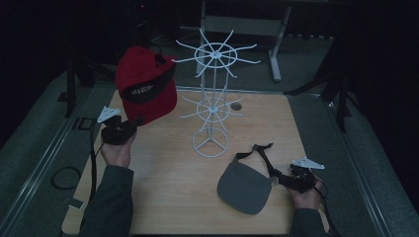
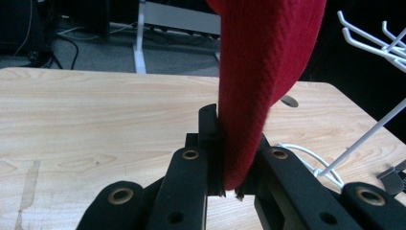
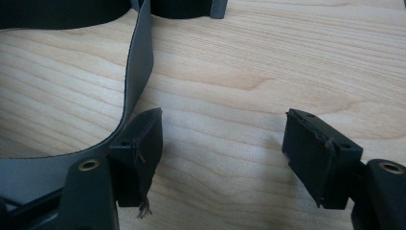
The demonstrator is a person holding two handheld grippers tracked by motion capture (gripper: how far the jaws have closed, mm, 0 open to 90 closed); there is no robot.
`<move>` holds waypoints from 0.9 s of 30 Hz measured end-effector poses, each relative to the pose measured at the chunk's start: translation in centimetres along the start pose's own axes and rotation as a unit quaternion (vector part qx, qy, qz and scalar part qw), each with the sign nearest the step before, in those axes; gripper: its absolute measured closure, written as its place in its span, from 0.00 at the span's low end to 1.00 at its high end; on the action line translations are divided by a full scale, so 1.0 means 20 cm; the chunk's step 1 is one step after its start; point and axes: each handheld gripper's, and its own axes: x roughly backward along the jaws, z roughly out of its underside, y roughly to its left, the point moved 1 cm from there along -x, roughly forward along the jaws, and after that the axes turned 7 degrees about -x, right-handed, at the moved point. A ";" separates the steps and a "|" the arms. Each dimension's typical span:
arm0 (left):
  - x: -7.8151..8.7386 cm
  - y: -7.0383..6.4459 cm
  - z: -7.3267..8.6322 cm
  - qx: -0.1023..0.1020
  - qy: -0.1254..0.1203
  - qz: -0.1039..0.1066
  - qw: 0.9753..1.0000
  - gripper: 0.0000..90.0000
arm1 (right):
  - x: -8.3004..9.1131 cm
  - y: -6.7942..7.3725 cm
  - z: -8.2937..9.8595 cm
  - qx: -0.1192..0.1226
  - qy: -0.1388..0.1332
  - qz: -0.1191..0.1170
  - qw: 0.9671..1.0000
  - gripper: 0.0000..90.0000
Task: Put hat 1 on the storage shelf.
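A red cap with a dark band hangs in the air over the table's far left, brim end down. My left gripper is shut on its lower edge; in the left gripper view the red fabric rises from between the closed jaws of that gripper. A grey visor with a dark strap lies flat at the near right. My right gripper rests low beside it, open, with bare wood between the jaws. The visor's strap curves just outside its left jaw.
A white wire rack with two tiers of spoke hooks stands mid-table on a ring base. Behind it the wooden table has a small round hole. A cable loop lies on the floor at left, a desk frame behind.
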 end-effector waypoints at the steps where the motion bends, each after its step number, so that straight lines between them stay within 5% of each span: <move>1: 0.00 0.00 0.00 -0.002 0.000 0.001 1.000 0.95 | 0.00 0.00 0.00 0.000 0.000 0.000 1.000 0.33; 27: 0.06 -0.03 -0.09 -0.004 -0.024 0.018 1.000 0.95 | 0.00 0.00 0.00 0.000 0.000 0.000 1.000 0.33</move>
